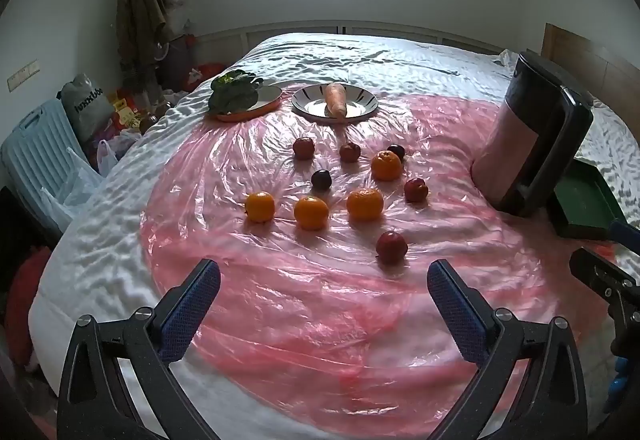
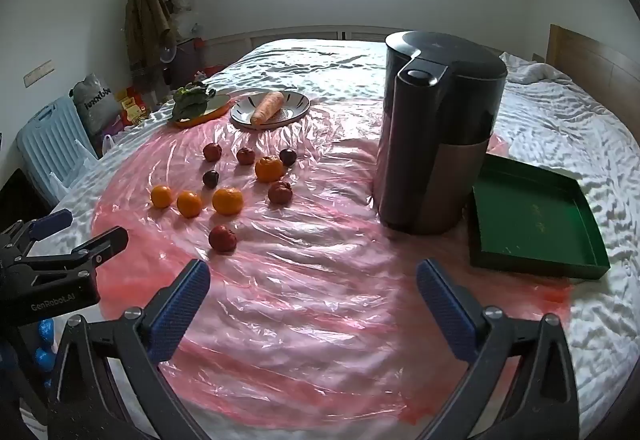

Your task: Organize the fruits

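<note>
Several oranges (image 1: 364, 204) (image 2: 227, 200) and several red and dark plums lie loose on a pink plastic sheet (image 1: 320, 304) (image 2: 304, 280) on a bed. The nearest red plum (image 1: 391, 247) (image 2: 222, 238) lies just ahead of my left gripper (image 1: 323, 292), which is open and empty. My right gripper (image 2: 313, 290) is open and empty over bare sheet. A green tray (image 2: 532, 216) (image 1: 580, 200) lies at the right, empty. The left gripper also shows in the right wrist view (image 2: 90, 232).
A tall dark appliance (image 2: 436, 144) (image 1: 532, 136) stands between the fruit and the tray. At the back are a striped plate (image 1: 360, 108) (image 2: 296, 108) with a carrot (image 1: 335, 99) (image 2: 267, 107), and an orange dish (image 1: 268, 96) (image 2: 216, 108) with leafy greens (image 1: 232, 90). Clutter fills the floor at the left.
</note>
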